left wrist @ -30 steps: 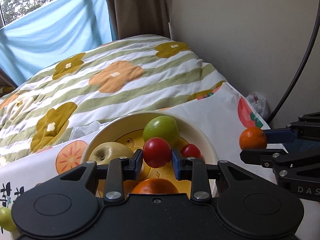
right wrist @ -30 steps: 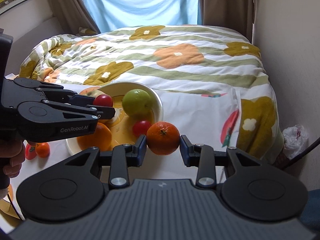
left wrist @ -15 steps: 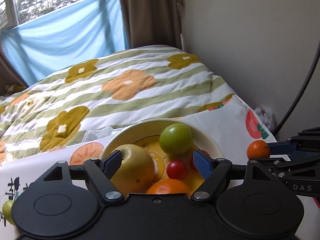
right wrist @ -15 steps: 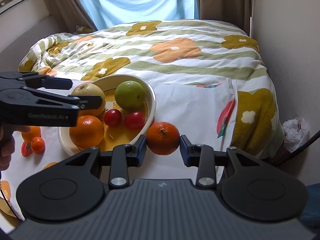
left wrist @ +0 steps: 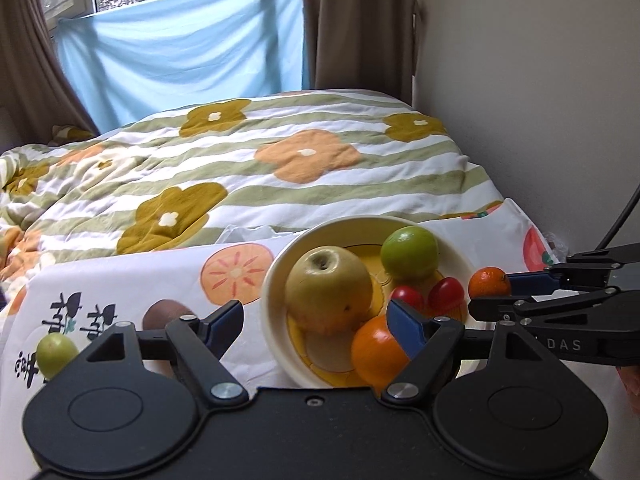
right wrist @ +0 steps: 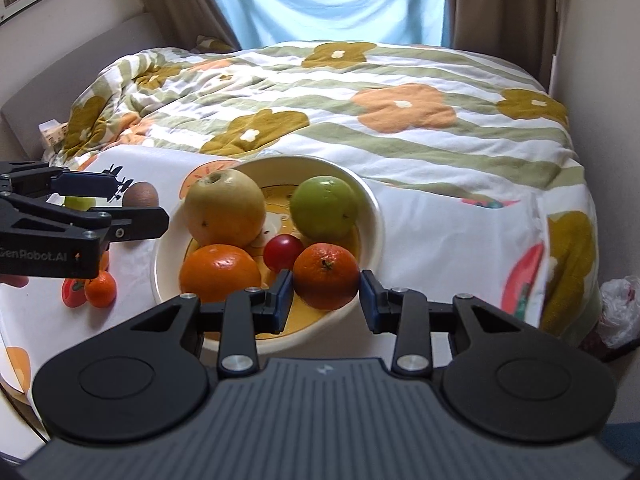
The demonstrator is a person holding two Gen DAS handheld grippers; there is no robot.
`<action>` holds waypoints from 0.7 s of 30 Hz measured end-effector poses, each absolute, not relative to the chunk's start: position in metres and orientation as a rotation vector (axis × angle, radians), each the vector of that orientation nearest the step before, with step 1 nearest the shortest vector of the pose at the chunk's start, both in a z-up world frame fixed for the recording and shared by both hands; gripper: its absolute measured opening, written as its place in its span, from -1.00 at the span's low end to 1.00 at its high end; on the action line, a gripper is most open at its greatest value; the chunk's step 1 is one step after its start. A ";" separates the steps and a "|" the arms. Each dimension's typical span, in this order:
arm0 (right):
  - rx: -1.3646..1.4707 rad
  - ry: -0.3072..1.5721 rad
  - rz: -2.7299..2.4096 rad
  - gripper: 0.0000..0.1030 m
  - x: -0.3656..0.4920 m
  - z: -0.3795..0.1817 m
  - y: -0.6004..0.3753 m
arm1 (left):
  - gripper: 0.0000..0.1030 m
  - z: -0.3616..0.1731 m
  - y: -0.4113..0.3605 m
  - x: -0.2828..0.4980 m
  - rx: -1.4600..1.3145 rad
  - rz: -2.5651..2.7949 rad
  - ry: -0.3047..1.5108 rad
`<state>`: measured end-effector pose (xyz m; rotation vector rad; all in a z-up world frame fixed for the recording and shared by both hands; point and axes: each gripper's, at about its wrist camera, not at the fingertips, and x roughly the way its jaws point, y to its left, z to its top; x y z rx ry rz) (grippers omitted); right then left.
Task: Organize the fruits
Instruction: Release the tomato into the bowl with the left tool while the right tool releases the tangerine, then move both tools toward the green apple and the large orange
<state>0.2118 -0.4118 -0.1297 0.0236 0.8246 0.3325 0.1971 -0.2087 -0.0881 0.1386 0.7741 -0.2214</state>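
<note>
Your right gripper (right wrist: 326,294) is clamped on a tangerine (right wrist: 326,276), with a blue pad pressed against each side of it. You are holding it over the near rim of the cream bowl (right wrist: 372,204), which looks like the way to let it drop among the fruit already gathered there. In the bowl sit a yellow apple (right wrist: 224,208) at the far left, a green apple (right wrist: 324,208) at the far right, an orange (right wrist: 219,267) at the near left and a small red tomato (right wrist: 283,252) just beside the tangerine.

Your left gripper (left wrist: 316,320) stands with its jaws wide apart and nothing between the pads; it hangs over the bowl's left edge, clear of the fruit.

The bowl rests on a white fruit-print cloth (right wrist: 440,220) at the near end of the bed. Loose fruit lies on the cloth to the left of the bowl: a small green one (left wrist: 56,354), and a small tangerine (right wrist: 100,288) near the cloth's left edge. Those are likely next.
</note>
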 end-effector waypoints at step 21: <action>0.045 0.758 0.317 1.00 0.170 -0.100 -0.402 | 0.73 -0.068 -0.178 0.138 0.069 -0.133 0.712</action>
